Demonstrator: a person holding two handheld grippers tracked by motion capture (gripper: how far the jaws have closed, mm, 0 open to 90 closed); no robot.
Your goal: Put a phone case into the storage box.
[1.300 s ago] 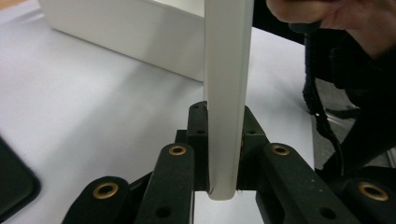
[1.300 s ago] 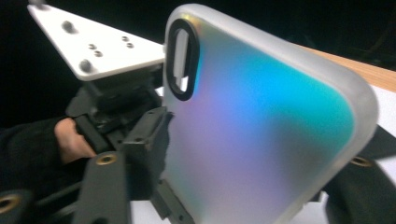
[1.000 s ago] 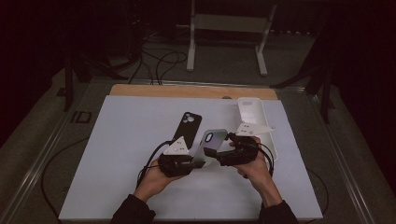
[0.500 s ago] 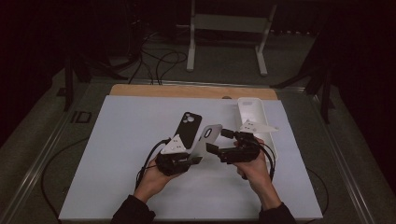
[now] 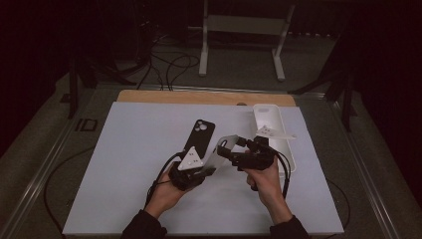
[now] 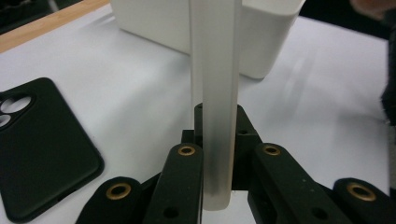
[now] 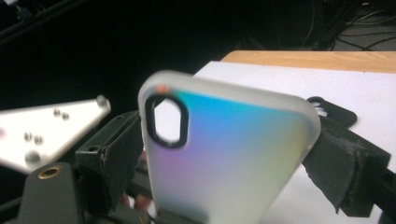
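A frosted translucent phone case (image 5: 221, 149) is held above the white board between both grippers. My left gripper (image 5: 210, 167) is shut on its lower end. In the left gripper view the case (image 6: 215, 93) stands edge-on between the jaws of my left gripper (image 6: 215, 158), which have just closed further. My right gripper (image 5: 231, 149) spans the case's width from the right. Its jaws have just been closing, and its pads (image 7: 116, 154) press both long edges of the case (image 7: 224, 154). A black phone case (image 5: 200, 137) lies flat just beyond the grippers.
A long white tray (image 5: 268, 112) lies on the right part of the white board (image 5: 124, 174), close behind my right hand. A wooden strip (image 5: 199, 97) borders the board's far edge. Cables and a metal stand (image 5: 239, 30) are on the floor beyond.
The translucent case has tilted up between the two grippers, showing more of its flat face. Both hands have stayed almost in place.
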